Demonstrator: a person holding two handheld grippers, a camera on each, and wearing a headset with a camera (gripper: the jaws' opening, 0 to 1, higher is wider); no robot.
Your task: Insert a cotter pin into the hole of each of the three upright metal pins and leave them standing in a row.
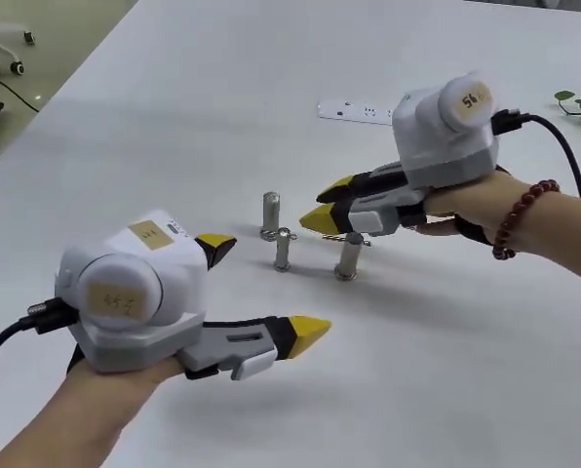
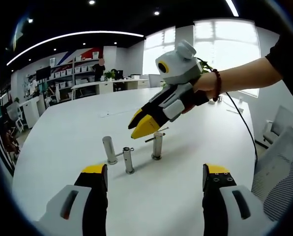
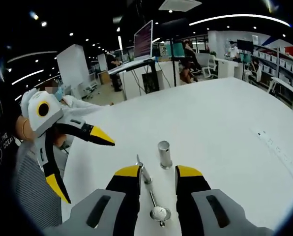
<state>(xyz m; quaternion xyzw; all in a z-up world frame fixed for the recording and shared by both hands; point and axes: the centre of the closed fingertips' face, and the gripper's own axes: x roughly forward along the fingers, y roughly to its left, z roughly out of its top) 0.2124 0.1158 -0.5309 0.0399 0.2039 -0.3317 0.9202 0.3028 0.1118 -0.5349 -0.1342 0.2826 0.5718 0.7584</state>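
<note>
Head view first. The three metal pins stand in a short slanted row out in the middle of the counter, well in from its left edge.
- **Bare pin**: this is the far end of the row, and it has nothing through it yet.
- **Middle pin**: there's a loop showing at its top.
- **End pin**: a cotter pin lies crosswise through its head.

Your right claw hangs just above that end pin. Its jaws are a little apart, and I can't see them pinching anything. Your left claw is spread wide on the near side, well apart from the row.

Left gripper view: you're looking out between the spread jaws at the row. The right claw comes in from above with its tips right over the cotter pin, which sticks out flat on both sides of the end pin.

Right gripper view is the one that matters. The top of the end pin sits low in the gap between the jaws. The cotter pin runs straight up that gap, so its long axis lines up with the jaws, not across them. It points toward the middle pin, with the bare pin beyond.

My guess is any nudge to seat it goes along that same line. The bare pin is also dead ahead of your right claw, which is much the nearer of the two.
</note>
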